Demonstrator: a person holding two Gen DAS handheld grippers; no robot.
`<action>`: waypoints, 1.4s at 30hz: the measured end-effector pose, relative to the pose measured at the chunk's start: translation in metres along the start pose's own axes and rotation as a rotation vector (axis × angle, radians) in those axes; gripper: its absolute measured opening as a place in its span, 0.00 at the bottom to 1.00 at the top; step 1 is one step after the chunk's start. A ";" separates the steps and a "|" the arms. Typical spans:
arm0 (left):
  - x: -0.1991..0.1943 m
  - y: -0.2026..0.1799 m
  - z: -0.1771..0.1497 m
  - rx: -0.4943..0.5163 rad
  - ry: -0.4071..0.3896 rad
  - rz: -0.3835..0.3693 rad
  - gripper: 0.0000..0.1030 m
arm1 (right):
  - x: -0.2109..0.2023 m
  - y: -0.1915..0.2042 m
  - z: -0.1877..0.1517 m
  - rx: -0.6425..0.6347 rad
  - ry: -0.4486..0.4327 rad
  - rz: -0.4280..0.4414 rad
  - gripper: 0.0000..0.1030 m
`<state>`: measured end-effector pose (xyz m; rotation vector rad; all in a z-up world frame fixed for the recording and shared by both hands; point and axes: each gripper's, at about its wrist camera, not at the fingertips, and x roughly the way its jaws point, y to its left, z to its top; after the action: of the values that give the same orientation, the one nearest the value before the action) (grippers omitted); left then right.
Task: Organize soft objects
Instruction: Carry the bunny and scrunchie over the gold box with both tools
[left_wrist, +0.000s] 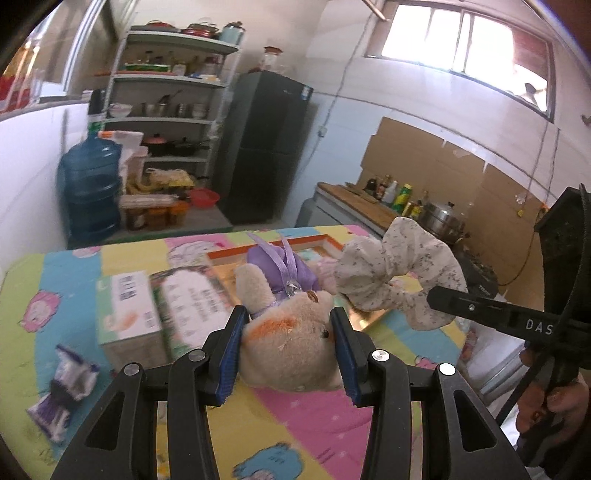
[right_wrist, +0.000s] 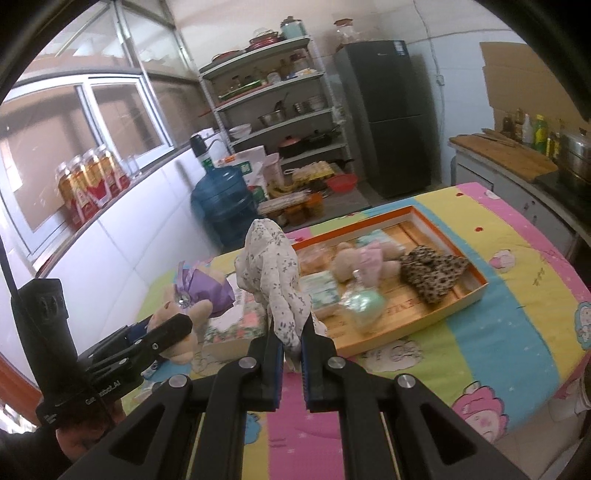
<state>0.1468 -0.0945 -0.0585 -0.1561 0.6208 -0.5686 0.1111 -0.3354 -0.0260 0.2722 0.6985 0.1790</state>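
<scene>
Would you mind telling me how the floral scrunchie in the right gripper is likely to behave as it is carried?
The floral scrunchie is probably floppy: its gathered fabric bunches loosely above the right gripper. It looks light, held by one pinched edge. It may sway, though slipping seems unlikely.

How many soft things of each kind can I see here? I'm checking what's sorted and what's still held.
Plush bears: 2, one in the left gripper, one in the tray
Scrunchies: 2, floral one in the right gripper, leopard one in the tray
Green pouch: 1, in the tray
Total: 5
</scene>
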 end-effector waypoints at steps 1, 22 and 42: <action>0.003 -0.004 0.001 0.002 0.000 -0.005 0.45 | -0.001 -0.006 0.002 0.003 -0.002 -0.006 0.08; 0.098 -0.058 0.030 0.010 0.049 -0.017 0.45 | 0.011 -0.100 0.038 0.066 0.002 -0.041 0.08; 0.169 -0.056 0.031 -0.063 0.105 0.053 0.45 | 0.069 -0.163 0.052 0.102 0.099 0.005 0.08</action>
<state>0.2522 -0.2350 -0.1022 -0.1691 0.7432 -0.5090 0.2084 -0.4828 -0.0795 0.3645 0.8065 0.1624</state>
